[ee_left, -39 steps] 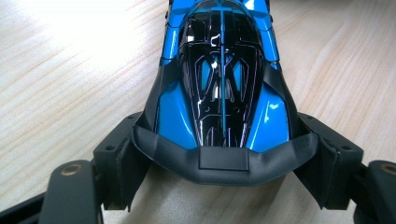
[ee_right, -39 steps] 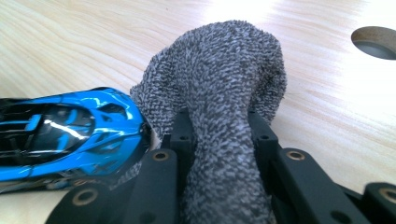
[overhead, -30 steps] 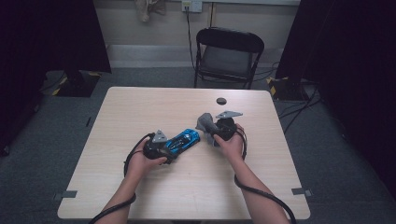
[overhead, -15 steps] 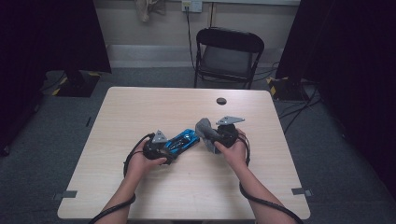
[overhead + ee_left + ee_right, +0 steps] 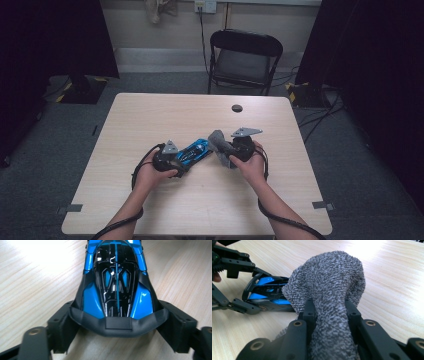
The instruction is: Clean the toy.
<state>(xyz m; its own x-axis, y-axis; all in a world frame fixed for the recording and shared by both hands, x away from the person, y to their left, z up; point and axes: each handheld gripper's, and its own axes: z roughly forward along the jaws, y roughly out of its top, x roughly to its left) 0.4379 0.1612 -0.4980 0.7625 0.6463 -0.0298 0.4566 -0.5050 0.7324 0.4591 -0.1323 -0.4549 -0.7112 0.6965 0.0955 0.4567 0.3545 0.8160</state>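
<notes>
A blue and black toy car (image 5: 196,150) lies on the table (image 5: 150,115). My left gripper (image 5: 189,157) is shut on its rear end. In the left gripper view the car (image 5: 116,277) points away from me, and the left gripper (image 5: 117,326) has a black jaw against each flank; the jaws have just eased slightly wider. My right gripper (image 5: 226,150) is shut on a grey terry cloth (image 5: 218,140), which bulges out beyond the jaws just right of the car's nose. In the right gripper view the cloth (image 5: 329,277) stands up between the right gripper (image 5: 330,312) jaws, with the car (image 5: 268,290) and the left gripper (image 5: 255,290) behind it at left.
A small black round thing (image 5: 237,108) lies near the table's far edge. A black folding chair (image 5: 245,60) stands beyond the table. Both forearms come in over the near edge, with cables trailing from the grippers.
My right gripper has drawn a little toward the near side with the cloth, staying beside the car's nose. The left hand and the car have kept still.
</notes>
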